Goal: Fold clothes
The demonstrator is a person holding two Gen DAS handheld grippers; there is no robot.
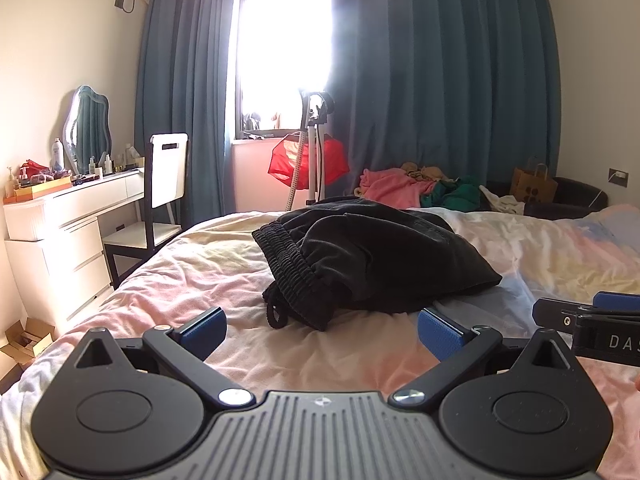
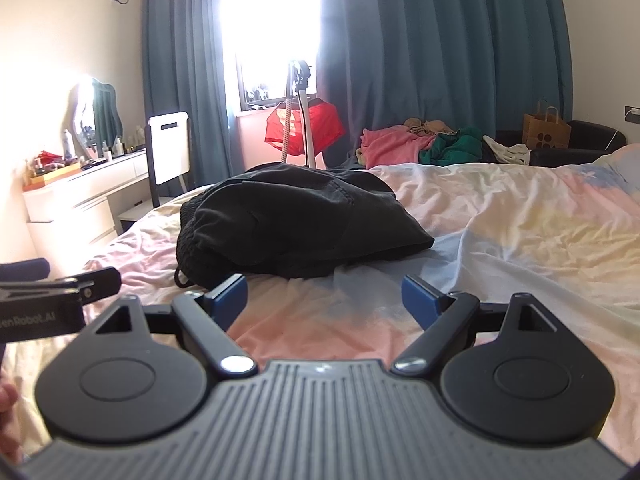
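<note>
A black garment with a ribbed elastic waistband and drawcord (image 1: 372, 264) lies bunched in a heap on the bed; it also shows in the right wrist view (image 2: 296, 224). My left gripper (image 1: 320, 334) is open and empty, low over the sheet just in front of the waistband. My right gripper (image 2: 324, 300) is open and empty, in front of the garment's near edge. Each gripper's side shows in the other's view: the right one (image 1: 592, 320) and the left one (image 2: 60, 296).
The bed has a pastel pink, yellow and blue sheet (image 1: 540, 248). Pink and green clothes (image 2: 420, 146) are piled beyond its far edge. A white dresser with mirror (image 1: 80, 208) and a chair (image 1: 160, 192) stand left. A stand with a red garment (image 1: 310, 160) is by the curtained window.
</note>
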